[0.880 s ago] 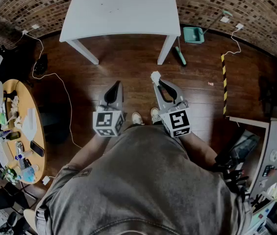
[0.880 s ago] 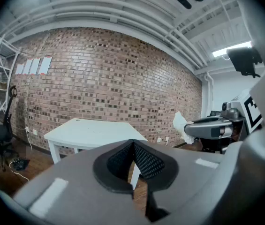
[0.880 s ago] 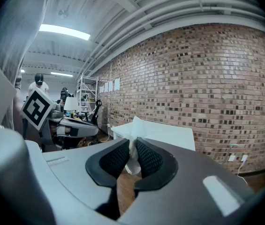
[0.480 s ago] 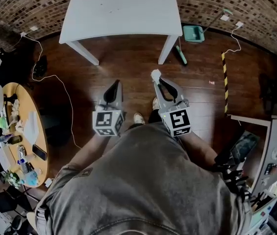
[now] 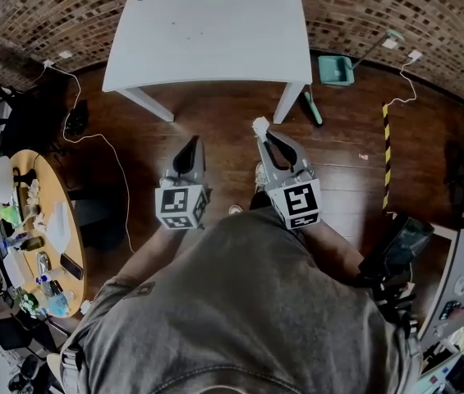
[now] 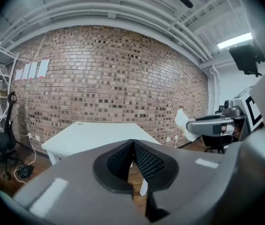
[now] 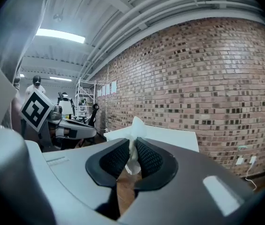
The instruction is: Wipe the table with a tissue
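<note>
Fingers [image 7: 149, 160] of right gripper [image 7: 133, 149] pinch crumpled white tissue [image 7: 137, 125]

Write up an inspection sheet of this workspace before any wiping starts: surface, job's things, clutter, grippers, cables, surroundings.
Surface: white table stands ahead against the brick wall; its top is bare apart from a few small dark specks.
Job's things: tissue pinched in the right gripper, not at the table.
Clutter: nothing seen on the white table; round side table at left is crowded with small items.
Grippers: left gripper has its jaws together, empty; right gripper is shut on the tissue; both are over the floor, short of the table.
Cables: white cable trails over the floor at left; another cable at right near the wall.
Surroundings: wooden floor, teal dustpan, striped floor tape.
</note>
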Available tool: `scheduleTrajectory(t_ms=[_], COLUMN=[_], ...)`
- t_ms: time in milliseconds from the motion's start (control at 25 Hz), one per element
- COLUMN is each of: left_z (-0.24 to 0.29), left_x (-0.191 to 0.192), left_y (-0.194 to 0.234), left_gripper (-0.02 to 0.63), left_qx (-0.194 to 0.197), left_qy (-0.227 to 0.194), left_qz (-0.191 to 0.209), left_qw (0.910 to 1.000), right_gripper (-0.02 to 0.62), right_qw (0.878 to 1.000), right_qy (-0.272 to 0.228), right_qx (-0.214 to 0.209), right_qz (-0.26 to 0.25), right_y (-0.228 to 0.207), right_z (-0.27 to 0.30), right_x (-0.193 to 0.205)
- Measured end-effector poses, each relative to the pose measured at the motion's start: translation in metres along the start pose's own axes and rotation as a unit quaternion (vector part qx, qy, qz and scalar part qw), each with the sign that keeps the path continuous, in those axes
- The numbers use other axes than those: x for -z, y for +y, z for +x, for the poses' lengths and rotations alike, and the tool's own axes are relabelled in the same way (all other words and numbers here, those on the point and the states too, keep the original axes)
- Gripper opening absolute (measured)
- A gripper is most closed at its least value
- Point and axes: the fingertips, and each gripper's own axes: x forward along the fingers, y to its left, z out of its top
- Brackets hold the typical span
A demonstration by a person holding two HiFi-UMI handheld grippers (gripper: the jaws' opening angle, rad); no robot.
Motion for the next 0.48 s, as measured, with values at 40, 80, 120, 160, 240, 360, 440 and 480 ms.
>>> scheduleTrajectory(t_ms=[40, 80, 120, 160, 240, 360, 440, 480], left_z=[0.012, 0.024, 0.036, 0.047, 0.065, 0.086, 0.097, 0.101], left_x=[-0.005, -0.01, -0.016, -0.023, -0.037, -0.047, -0.049, -0.049], left_y=[0.0, -0.001, -0.001, -0.002, -0.004, -0.007, -0.009, -0.01], left_gripper=[0.002, 0.002, 0.002, 0.002, 0.002, 0.002, 0.002, 0.002], left_qx=[-0.002, -0.005, -0.007, -0.009, -0.013, -0.021, -0.029, -0.033], left_qy=[0.0, -0.002, -0.004, -0.008, -0.016, -0.014, -0.012, -0.011], left_qz=[0.003, 0.006, 0.008, 0.009, 0.011, 0.01, 0.007, 0.006], left_qw=[1.0, 1.0, 0.9999, 0.9999, 0.9997, 0.9996, 0.9995, 0.9994], right_gripper=[0.06, 0.06, 0.06, 0.06, 0.06, 0.06, 0.06, 0.06], right_qw=[1.0, 1.0, 1.0, 1.0, 1.0, 1.0, 0.999, 0.999], right_qy=[-0.002, -0.005, -0.007, -0.009, -0.012, -0.018, -0.021, -0.021], right_qx=[-0.003, -0.006, -0.009, -0.012, -0.017, -0.023, -0.029, -0.033], right_qz=[0.0, 0.0, 0.001, 0.001, 0.0, 0.004, 0.008, 0.009], right_y=[-0.01, -0.02, -0.03, -0.039, -0.056, -0.08, -0.093, -0.098], right_z=[0.007, 0.014, 0.02, 0.027, 0.038, 0.052, 0.059, 0.062], right_x=[-0.002, -0.005, -0.008, -0.01, -0.016, -0.023, -0.025, -0.025])
